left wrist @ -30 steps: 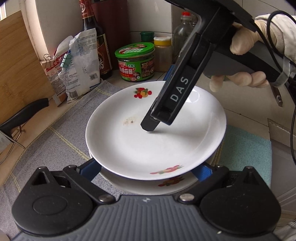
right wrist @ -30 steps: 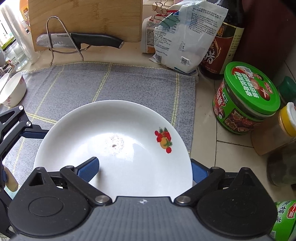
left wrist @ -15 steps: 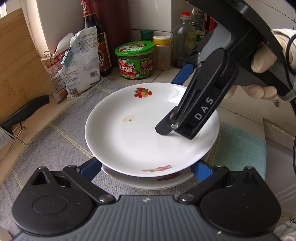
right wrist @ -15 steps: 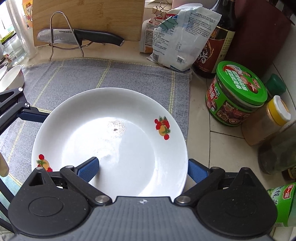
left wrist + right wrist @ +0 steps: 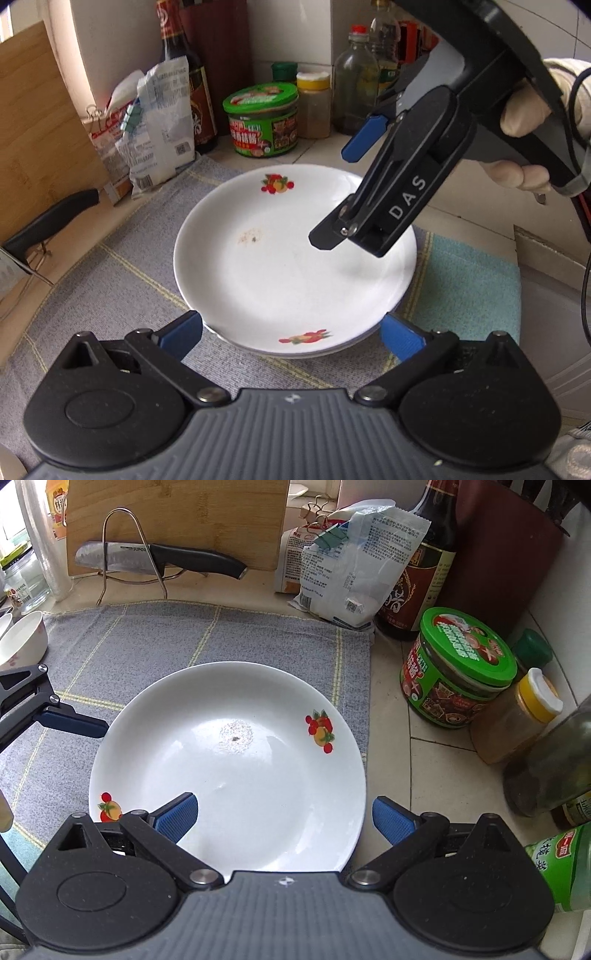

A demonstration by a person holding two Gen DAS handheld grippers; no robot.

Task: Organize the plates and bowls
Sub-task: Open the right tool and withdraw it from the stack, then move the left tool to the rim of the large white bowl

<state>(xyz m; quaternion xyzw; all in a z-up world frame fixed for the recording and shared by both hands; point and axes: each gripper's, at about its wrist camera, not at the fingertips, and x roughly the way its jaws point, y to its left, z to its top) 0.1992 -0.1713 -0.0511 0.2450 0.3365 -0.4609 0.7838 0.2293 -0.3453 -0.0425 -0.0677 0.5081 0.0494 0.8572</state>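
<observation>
Two plates sit stacked on the grey mat (image 5: 110, 280); top plate (image 5: 295, 258) has a small crumb smudge near its middle, and only the rim of the bottom plate (image 5: 314, 356) peeks out; left gripper (image 5: 291, 334) has its jaws spread wide either side of the stack's near edge, not touching it as far as I can see; right gripper (image 5: 284, 818) is open too, left pad over the plate, right pad just off its rim, nothing held; bowl (image 5: 22, 638) sits way off left of the right jaws; green jar (image 5: 458, 664) ahead to the right.
</observation>
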